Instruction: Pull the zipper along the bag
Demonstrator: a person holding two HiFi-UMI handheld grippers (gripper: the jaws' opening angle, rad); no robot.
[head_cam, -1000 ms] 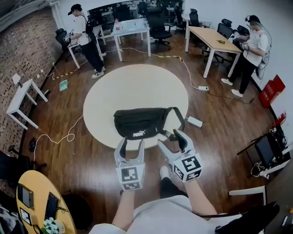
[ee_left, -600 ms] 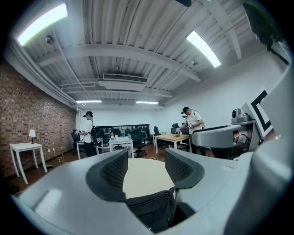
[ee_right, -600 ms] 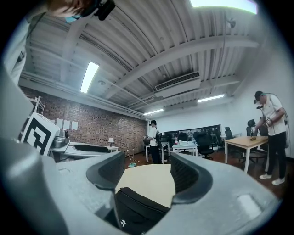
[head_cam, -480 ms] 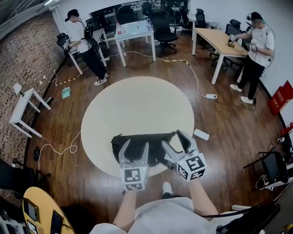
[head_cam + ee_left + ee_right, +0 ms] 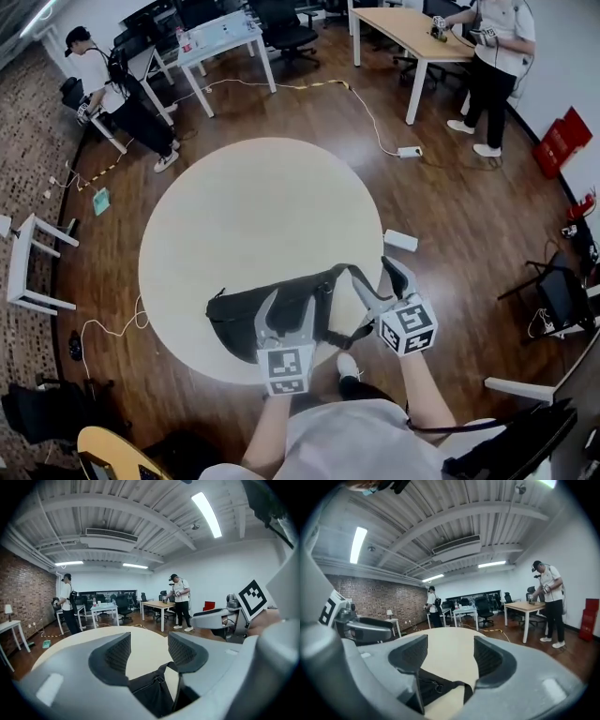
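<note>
Nearest the onlooker, the person's two forearms reached forward from the body, each carrying a gripper. A second before, both grippers had hung over the floor short of the table; by this moment they had come forward and down onto the task's thing. The left gripper (image 5: 289,314) stood over the right half of the black bag (image 5: 234,319), its jaws well apart and gripping nothing. In the left gripper view (image 5: 149,651) the bag (image 5: 150,693) lay below and between the pads without touching them, and a small fitting (image 5: 157,678), possibly the zipper pull, showed on its top seam. The right gripper (image 5: 378,286) sat just beside the bag's right end at the strap (image 5: 349,278), equally wide open and empty. Its own view (image 5: 445,656) showed the strap (image 5: 436,686) with a buckle beneath the gap, not pressed. The bag rested on the near edge of the round table (image 5: 253,206), whose top was otherwise bare. The approach therefore looked finished and the grasp not yet made: one gripper presumably needed to steady the bag and the other to close on the pull. Farther off, a power strip (image 5: 410,152) lay on the wooden floor, and people stood at desks along the far wall.
</note>
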